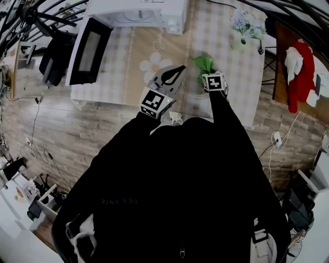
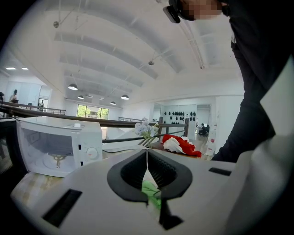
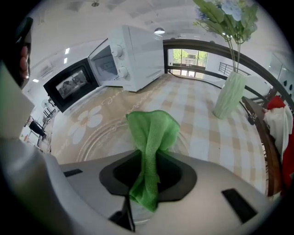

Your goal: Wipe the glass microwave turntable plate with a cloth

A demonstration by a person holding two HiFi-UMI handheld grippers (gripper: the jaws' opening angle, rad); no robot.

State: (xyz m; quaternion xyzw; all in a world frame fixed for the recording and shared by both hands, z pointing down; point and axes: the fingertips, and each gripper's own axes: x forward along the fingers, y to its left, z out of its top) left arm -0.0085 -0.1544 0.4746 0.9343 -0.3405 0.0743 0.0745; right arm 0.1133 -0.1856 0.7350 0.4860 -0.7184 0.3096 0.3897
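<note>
The clear glass turntable plate (image 3: 98,140) lies flat on the checked tablecloth, just ahead of my right gripper (image 3: 147,163). That gripper is shut on a green cloth (image 3: 151,133), whose bunched top sticks up over the plate's near side. From the head view the cloth (image 1: 204,63) shows just past the right gripper (image 1: 208,73). My left gripper (image 1: 180,69) hovers to the cloth's left and points toward it. Its jaws (image 2: 147,153) meet at the tips with nothing visible between them. The cloth (image 2: 149,189) shows through the gap behind them.
A white microwave (image 1: 139,13) stands at the table's far left with its door (image 1: 90,49) swung open. A pale vase of flowers (image 3: 229,94) is at the far right. A red garment (image 1: 300,69) hangs beyond the table's right edge. The near table edge (image 1: 128,105) is close to my body.
</note>
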